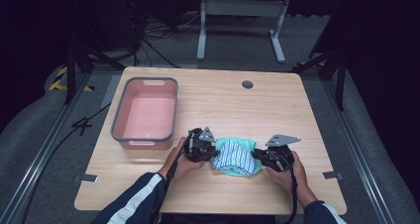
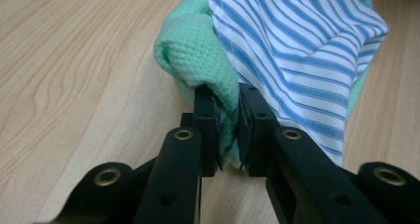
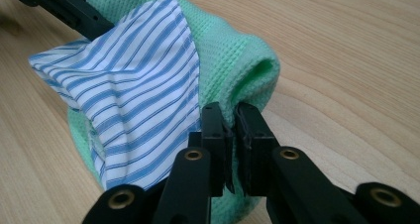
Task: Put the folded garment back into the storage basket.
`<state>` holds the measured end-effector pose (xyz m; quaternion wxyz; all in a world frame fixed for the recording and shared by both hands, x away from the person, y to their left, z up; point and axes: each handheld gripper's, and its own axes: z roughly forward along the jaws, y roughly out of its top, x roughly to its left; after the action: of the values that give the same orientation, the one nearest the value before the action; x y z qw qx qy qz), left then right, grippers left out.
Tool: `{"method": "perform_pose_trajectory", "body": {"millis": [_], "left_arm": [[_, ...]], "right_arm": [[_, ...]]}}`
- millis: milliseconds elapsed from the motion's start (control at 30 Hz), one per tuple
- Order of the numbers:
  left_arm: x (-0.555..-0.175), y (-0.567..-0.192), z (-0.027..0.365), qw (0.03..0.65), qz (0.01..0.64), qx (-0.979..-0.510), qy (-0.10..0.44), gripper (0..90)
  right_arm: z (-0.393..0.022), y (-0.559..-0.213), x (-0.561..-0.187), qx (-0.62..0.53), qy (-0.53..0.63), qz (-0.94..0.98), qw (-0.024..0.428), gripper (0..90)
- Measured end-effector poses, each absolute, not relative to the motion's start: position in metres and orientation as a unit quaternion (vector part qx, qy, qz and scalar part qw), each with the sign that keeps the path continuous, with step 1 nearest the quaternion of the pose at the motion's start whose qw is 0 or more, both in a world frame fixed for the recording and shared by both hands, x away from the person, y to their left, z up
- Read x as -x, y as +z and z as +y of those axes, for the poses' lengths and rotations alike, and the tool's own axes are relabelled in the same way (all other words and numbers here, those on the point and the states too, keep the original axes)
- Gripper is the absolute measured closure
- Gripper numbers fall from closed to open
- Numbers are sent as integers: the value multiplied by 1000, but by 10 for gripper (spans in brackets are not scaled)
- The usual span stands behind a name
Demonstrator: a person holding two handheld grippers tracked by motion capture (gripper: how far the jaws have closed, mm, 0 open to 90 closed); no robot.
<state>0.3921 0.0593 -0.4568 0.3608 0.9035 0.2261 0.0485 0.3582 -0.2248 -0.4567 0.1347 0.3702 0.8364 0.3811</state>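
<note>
A: We start with the table (image 1: 277,105). The pink bin (image 1: 146,112) stands at its left half, well apart from the work. Where is the bundle?

B: The green waffle cloth (image 1: 236,157) lies on the near-middle of the table, between the 2 grippers, with the striped cloth (image 1: 233,154) folded on top of it.

A: What do the tongs hold?

B: The left gripper (image 2: 229,127) is clenched on a rolled edge of the green waffle cloth. The right gripper (image 3: 233,135) is clenched on the opposite rolled edge. In both gripper views the weave is pinched between the pads; the striped cloth sits beside the jaws, and we cannot tell whether it is caught as well.

A: How do we do this step well?

B: We judge the step to be lifting the bundle as 1 piece. We raise both hands together, level, and keep the green edges slightly taut so the striped layer does not slide off.
</note>
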Motion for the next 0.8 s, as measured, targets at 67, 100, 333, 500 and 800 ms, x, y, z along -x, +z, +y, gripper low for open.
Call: {"method": "perform_pose_trajectory", "body": {"millis": [67, 100, 333, 500, 800], "left_arm": [[-392, -455, 58, 358, 223, -905, 52, 802], [-391, -455, 57, 358, 223, -905, 54, 802], [-392, -445, 57, 359, 222, -904, 62, 802], [-393, -433, 56, 343, 211, -911, 95, 802], [-399, -420, 53, 342, 210, -910, 102, 802]], "right_arm": [[-226, -455, -358, -371, 381, 836, 136, 834], [-227, -454, -358, -369, 380, 837, 138, 834], [-226, -448, -358, -368, 383, 835, 141, 834], [-222, -438, -358, -360, 385, 836, 153, 834], [-214, -426, -364, -357, 388, 834, 163, 834]]}}
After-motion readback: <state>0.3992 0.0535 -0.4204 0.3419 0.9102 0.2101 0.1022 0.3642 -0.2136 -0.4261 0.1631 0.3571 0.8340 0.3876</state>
